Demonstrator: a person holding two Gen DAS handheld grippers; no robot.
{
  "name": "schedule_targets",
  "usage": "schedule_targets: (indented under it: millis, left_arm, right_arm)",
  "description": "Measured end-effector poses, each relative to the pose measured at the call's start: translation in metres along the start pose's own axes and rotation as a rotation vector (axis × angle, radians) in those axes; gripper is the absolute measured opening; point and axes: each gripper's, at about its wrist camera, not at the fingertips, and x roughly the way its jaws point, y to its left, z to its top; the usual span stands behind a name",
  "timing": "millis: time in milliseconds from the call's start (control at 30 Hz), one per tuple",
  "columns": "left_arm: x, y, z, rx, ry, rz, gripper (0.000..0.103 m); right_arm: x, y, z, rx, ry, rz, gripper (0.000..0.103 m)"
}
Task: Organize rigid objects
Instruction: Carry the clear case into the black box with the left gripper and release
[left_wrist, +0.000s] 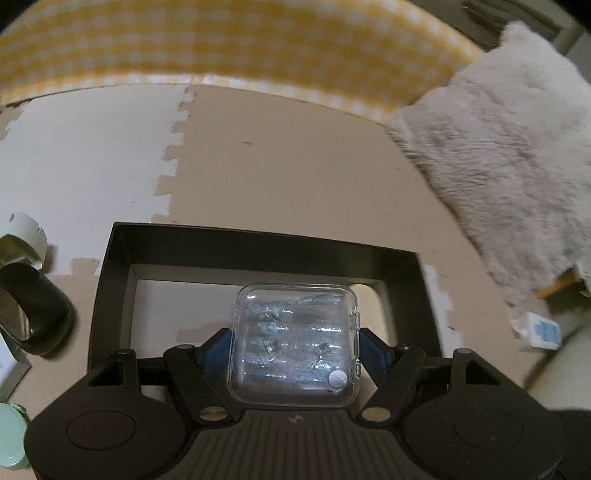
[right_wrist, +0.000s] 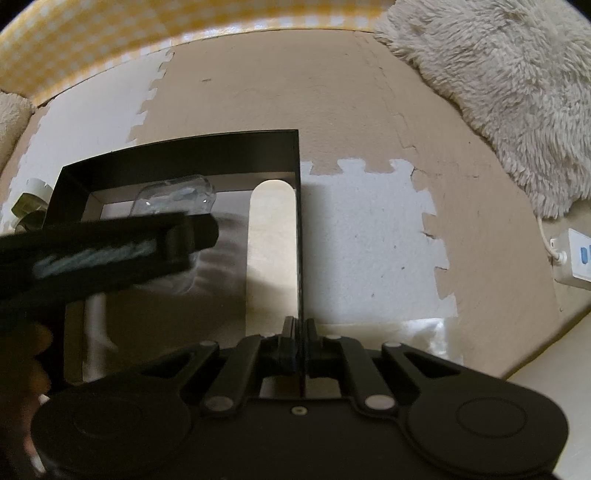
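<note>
My left gripper (left_wrist: 295, 345) is shut on a clear plastic case (left_wrist: 295, 343) with small parts inside, and holds it over the open black box (left_wrist: 258, 245). In the right wrist view the case (right_wrist: 177, 197) and the left gripper's arm show blurred over the black box (right_wrist: 184, 153). My right gripper (right_wrist: 301, 332) is shut on the box's right wall. A pale rounded wooden piece (right_wrist: 272, 236) lies inside the box along that wall.
The floor is beige and white foam puzzle mats. A fluffy grey rug (left_wrist: 509, 155) lies to the right, a yellow checked cloth (left_wrist: 221, 44) at the back. A black curved object (left_wrist: 40, 314) and a pale green lid (left_wrist: 11, 435) lie left of the box. A white power strip (right_wrist: 576, 258) is at the right.
</note>
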Motion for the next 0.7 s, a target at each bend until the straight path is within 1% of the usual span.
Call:
schedule_targets:
  millis: [133, 200, 233, 267, 333, 500, 567, 700]
  left_arm:
    - [0.013, 0.000, 0.001, -0.024, -0.005, 0.013, 0.073]
    - [0.017, -0.001, 0.001, -0.056, -0.019, 0.011, 0.073]
    - [0.018, 0.000, 0.001, -0.079, -0.039, 0.007, 0.076]
    - [0.018, 0.000, 0.001, -0.087, -0.047, 0.000, 0.081]
    - [0.019, -0.001, 0.002, -0.082, -0.041, -0.017, 0.085]
    - [0.018, 0.003, 0.001, -0.087, -0.030, -0.057, 0.085]
    - [0.019, 0.006, 0.000, -0.104, -0.026, -0.092, 0.085]
    - [0.020, 0.009, 0.000, -0.091, -0.019, -0.107, 0.086]
  right_arm:
    - [0.000, 0.000, 0.000, 0.001, 0.000, 0.001, 0.005]
    - [0.000, -0.001, 0.000, 0.003, 0.000, 0.002, 0.005]
    - [0.000, -0.001, 0.000, 0.006, 0.000, 0.005, 0.005]
    - [0.000, -0.002, 0.000, 0.007, 0.000, 0.007, 0.005]
    - [0.000, -0.002, 0.000, 0.007, 0.000, 0.009, 0.005]
    - [0.000, -0.001, 0.000, 0.001, 0.000, 0.005, 0.005]
    - [0.001, -0.001, 0.000, 0.001, 0.000, 0.004, 0.005]
    - [0.001, -0.001, 0.000, -0.001, 0.000, 0.004, 0.005]
